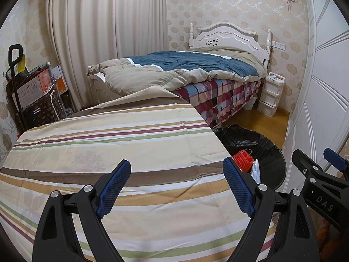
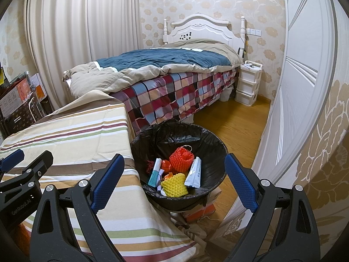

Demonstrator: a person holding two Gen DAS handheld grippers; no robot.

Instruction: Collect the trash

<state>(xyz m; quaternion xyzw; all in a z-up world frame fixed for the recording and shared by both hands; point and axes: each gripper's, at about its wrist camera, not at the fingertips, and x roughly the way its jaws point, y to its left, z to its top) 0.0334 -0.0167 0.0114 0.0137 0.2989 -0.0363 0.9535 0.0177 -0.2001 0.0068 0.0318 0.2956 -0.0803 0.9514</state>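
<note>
A bin lined with a black bag (image 2: pixel 209 139) stands on the floor right of the striped table (image 2: pixel 72 135). It holds an orange foam net (image 2: pixel 181 158), a yellow foam net (image 2: pixel 174 184), a teal-and-white packet (image 2: pixel 154 172) and a white packet (image 2: pixel 194 173). My right gripper (image 2: pixel 174 170) is open and empty above the bin's near side. My left gripper (image 1: pixel 176 176) is open and empty over the striped table (image 1: pixel 109 144). The bin (image 1: pixel 268 152) and the orange net (image 1: pixel 243 159) show at its right. Each gripper shows at the edge of the other's view.
A bed with a blue and tan quilt (image 2: pixel 165 63) stands behind the table. A white drawer unit (image 2: pixel 248 83) is beside it. A white wardrobe door (image 2: pixel 294 87) runs along the right. Boxes and a bag (image 1: pixel 37 96) are stacked at the left by the curtain. An orange box (image 2: pixel 200 212) lies under the bin.
</note>
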